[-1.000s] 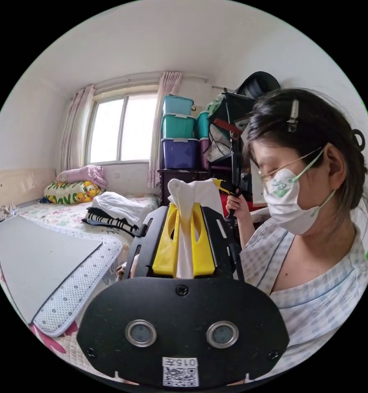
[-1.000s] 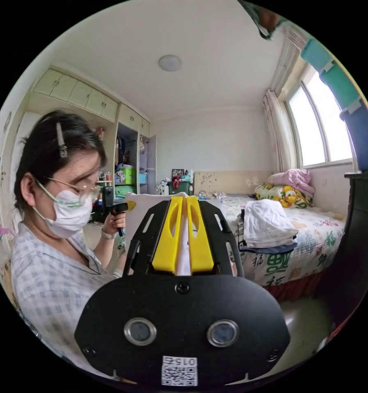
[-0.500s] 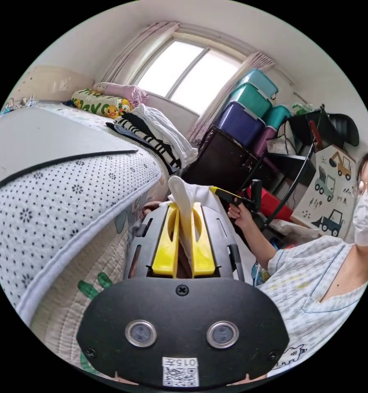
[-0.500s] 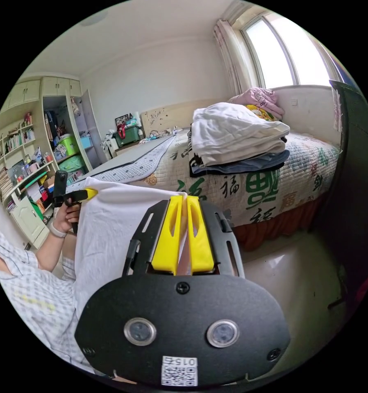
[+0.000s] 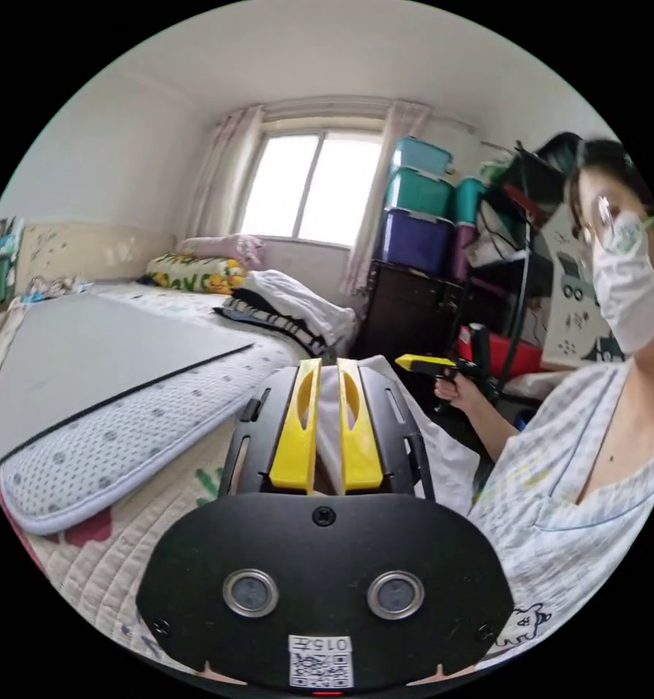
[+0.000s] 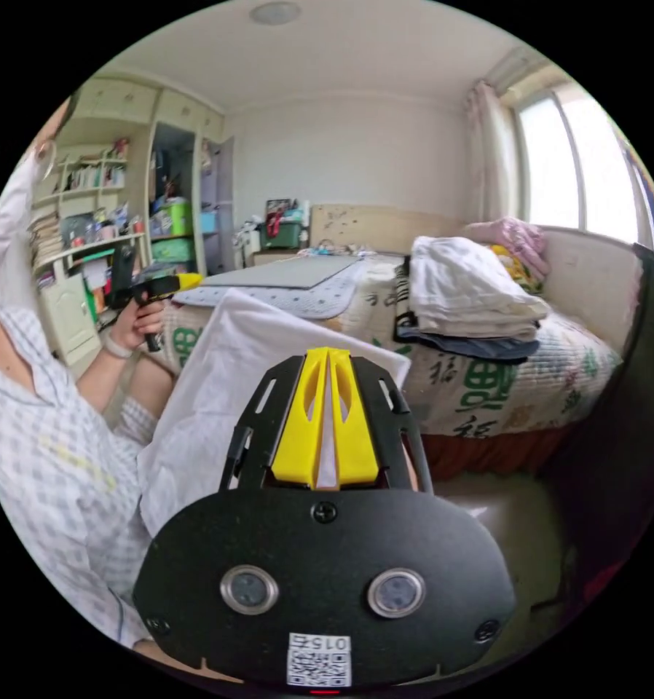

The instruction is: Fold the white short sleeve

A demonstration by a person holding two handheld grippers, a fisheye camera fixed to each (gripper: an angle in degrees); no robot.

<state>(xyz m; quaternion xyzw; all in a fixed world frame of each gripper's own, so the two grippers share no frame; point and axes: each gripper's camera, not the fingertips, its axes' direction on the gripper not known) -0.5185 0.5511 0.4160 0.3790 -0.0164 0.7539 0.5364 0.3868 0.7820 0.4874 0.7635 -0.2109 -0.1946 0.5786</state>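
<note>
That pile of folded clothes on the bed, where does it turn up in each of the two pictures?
Left gripper view: the pile of folded clothes sits just above centre, on the bed's far end below the window.
Right gripper view: the same pile lies right of centre, on the bed's near edge.
Shared landmark: the grey mat on the bed.

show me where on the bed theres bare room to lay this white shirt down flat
The grey mat on the bed looks bare, bordered by its dotted white pad at the near edge and the headboard at the far end. Beside it, toward the window, is crowded: a stack of folded clothes, then pillows.
</note>
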